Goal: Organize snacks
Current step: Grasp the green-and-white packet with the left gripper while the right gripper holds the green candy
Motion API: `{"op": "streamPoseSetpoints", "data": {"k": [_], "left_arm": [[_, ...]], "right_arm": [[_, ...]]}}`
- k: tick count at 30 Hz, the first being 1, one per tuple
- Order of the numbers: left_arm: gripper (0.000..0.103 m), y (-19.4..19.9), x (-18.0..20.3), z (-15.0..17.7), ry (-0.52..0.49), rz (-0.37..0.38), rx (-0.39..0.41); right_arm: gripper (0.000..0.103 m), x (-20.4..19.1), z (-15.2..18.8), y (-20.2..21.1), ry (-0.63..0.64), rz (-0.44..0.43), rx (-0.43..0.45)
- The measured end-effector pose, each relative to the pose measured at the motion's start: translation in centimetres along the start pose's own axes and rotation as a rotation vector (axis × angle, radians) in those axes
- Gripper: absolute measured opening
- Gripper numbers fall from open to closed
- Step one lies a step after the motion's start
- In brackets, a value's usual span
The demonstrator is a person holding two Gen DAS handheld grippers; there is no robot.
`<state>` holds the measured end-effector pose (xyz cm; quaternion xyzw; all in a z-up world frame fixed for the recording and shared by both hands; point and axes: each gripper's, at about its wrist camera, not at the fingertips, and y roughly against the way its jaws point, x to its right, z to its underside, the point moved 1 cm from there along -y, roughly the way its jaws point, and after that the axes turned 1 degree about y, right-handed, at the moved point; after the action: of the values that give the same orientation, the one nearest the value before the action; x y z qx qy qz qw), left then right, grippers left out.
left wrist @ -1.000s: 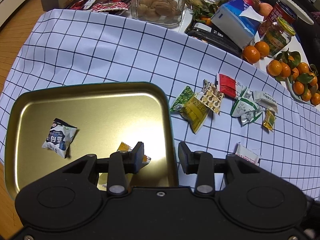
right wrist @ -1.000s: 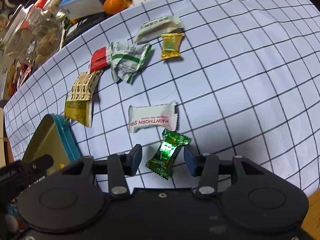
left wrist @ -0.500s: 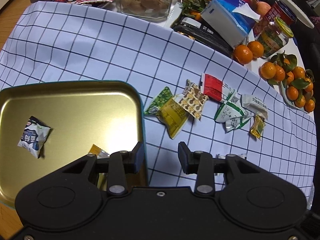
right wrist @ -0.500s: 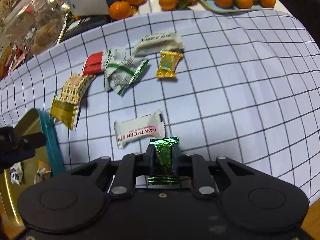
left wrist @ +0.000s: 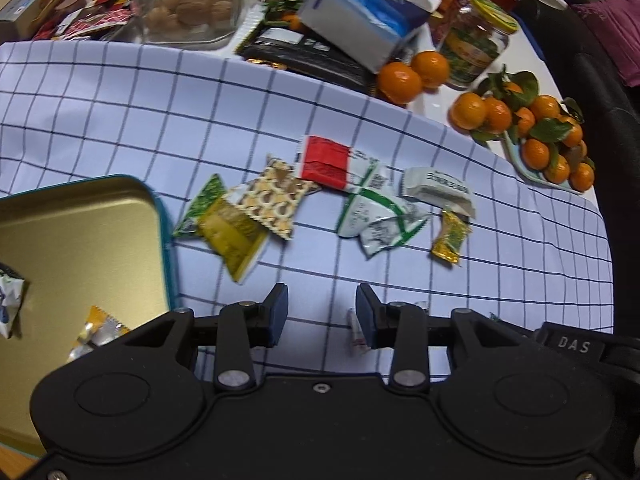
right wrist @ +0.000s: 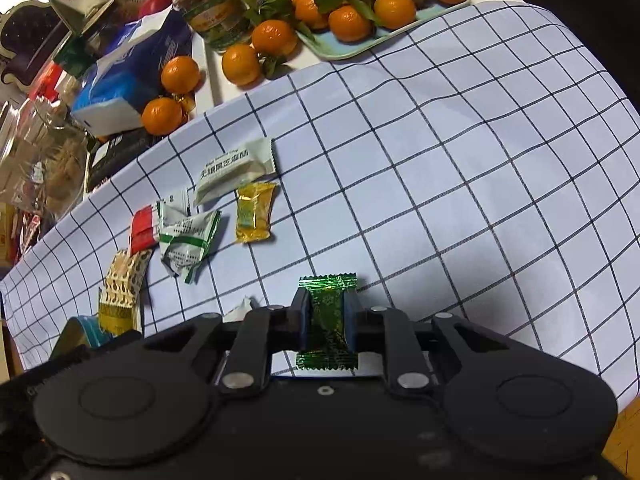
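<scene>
Lifted: green candy (right wrist: 328, 316) in right gripper (right wrist: 327, 322), ends hidden.

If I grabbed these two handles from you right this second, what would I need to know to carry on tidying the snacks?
Right gripper: shut on the green candy, lifted off the checked cloth.
Left gripper: open, empty, over the cloth beside the gold tin.
Done: two wrapped snacks already lie in the tin.
Left: drop the green candy in the tin, then move the rest: yellow-green packet, patterned packet, red packet, green-striped white packets, white bar, gold candy, and a white one partly hidden under the left gripper.
</scene>
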<state>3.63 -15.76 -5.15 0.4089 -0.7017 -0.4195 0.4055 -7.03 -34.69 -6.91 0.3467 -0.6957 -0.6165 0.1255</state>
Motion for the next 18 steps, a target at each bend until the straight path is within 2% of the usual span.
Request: {"op": "streamPoseSetpoints", "data": {"k": [5,11,15,18], "left_arm": [[0.047,-0.4,1.8,0.3,-0.054,0.008,0.033],[0.047,-0.1,4.0,0.5,-0.134,-0.015,0.141],[0.048,-0.9,4.4,0.3,-0.121,0.004,0.137],[0.048,-1.5,4.4,0.5,-0.147,-0.014,0.122]], "right_arm": [[0.020,0.3,-0.1,-0.7,-0.013,-0.007,-0.029],[0.020,1.0,-0.9,-0.5,-0.029,-0.028,-0.023],[0.020,1.7,-1.4,-0.5,-0.059,-0.037,-0.030],[0.020,1.8,-1.7,-0.3,-0.066,-0.052,-0.030]]}}
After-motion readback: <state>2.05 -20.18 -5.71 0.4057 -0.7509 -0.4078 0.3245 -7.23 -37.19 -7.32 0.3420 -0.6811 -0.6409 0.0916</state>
